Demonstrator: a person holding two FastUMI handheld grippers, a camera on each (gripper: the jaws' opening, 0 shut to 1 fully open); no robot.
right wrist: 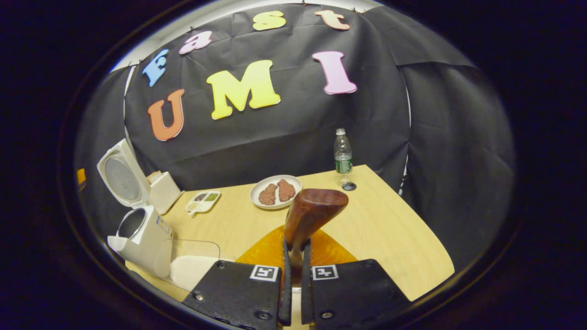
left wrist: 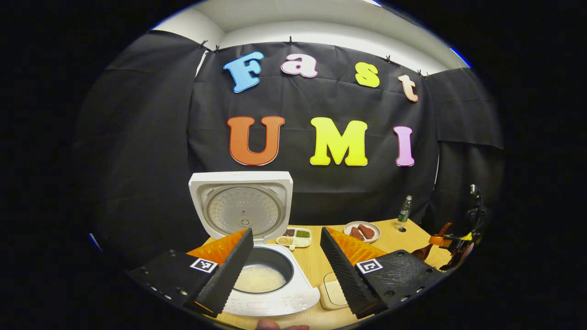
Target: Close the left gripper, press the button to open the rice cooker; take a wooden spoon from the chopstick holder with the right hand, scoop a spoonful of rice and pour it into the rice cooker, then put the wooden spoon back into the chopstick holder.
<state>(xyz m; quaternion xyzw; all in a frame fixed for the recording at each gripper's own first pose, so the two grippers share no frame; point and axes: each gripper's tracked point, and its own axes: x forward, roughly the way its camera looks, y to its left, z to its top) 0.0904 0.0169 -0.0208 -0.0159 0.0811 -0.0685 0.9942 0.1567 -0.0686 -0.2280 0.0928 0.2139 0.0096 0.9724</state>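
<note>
Right tool (right wrist: 293, 256) clamped on wooden spoon (right wrist: 312, 211), handle hidden; left tool (left wrist: 286, 261) apart, perhaps empty.

— How does the left gripper (left wrist: 286, 256) stand?
— In the left gripper view its two fingers (left wrist: 227, 270) are spread wide apart, angled outward like a V, with nothing between them. It is level and held above the table.
— And the right gripper (right wrist: 294, 275)?
— In the right gripper view its fingers (right wrist: 285, 293) are drawn close together, both pressing on the spoon (right wrist: 309, 215) handle, which rises from between them. From the left gripper view the right gripper (left wrist: 451, 245) sits far off at the right edge.
</note>
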